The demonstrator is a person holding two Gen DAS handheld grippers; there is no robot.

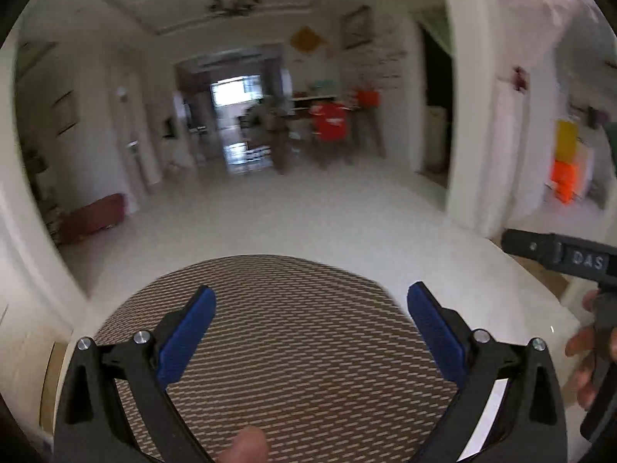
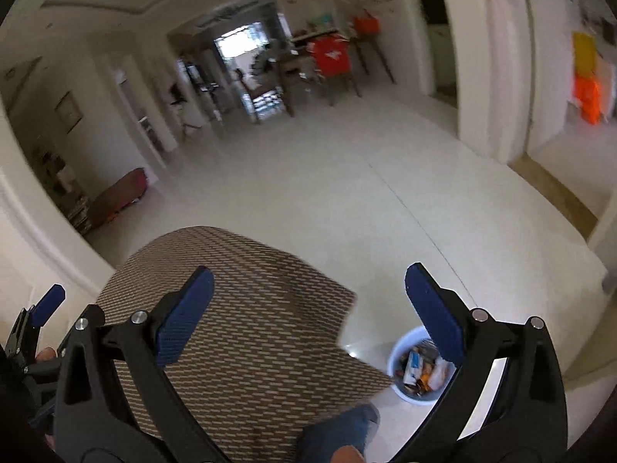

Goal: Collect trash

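My left gripper (image 1: 311,324) is open and empty, held above a brown woven table mat (image 1: 285,351). My right gripper (image 2: 308,308) is open and empty, held over the same mat (image 2: 246,332). A pale blue trash bin (image 2: 418,364) stands on the floor below the right gripper's right finger; it holds several wrappers and scraps. Part of the right gripper's black body (image 1: 570,258) shows at the right edge of the left wrist view. A blue fingertip of the left gripper (image 2: 48,305) shows at the left edge of the right wrist view.
A white tiled floor (image 2: 347,193) stretches ahead to a dining table with chairs and a red garment (image 2: 331,56). A white pillar (image 2: 493,77) stands at right. A dark red mat (image 2: 123,196) lies by the left wall. The person's knee in jeans (image 2: 339,432) is below.
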